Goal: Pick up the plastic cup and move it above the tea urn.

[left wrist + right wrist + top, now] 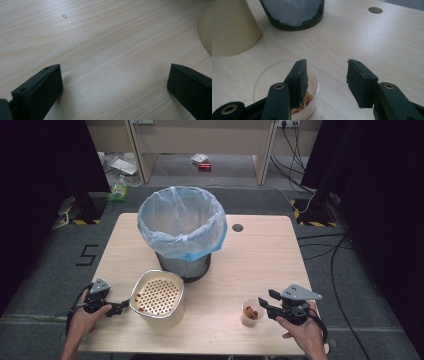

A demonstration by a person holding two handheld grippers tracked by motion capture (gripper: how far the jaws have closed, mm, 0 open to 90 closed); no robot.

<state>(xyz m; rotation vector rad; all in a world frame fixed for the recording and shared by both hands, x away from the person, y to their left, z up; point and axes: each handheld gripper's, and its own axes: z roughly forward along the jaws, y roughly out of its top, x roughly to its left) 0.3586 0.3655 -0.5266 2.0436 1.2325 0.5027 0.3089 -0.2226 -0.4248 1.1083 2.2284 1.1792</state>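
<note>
I am holding a two-jaw gripper in each hand at a pale wooden table (260, 255), with a black mesh waste bin (182, 265) lined with a blue plastic bag (181, 222) standing at the table's middle. Just in front of the bin, toward me, a cream container (159, 299) with a perforated insert is sitting; a few reddish bits are lying on the insert's holes. My left gripper (120, 308) is resting low beside that container's left wall, its jaws spread wide apart over bare wood and gripping nothing, the container's pale edge (205, 30) showing just beyond one jaw. In front of the bin and to its right, a small clear plastic cup (251, 312) holding orange-brown pieces is standing on the table. My right gripper (261, 302) is reaching toward it with jaws parted; in the right gripper view one jaw is sitting over the cup (277, 75), the other over bare table beside it, and neither is pressing the cup's wall. A round cable hole (237, 227) is lying right of the bin.
</note>
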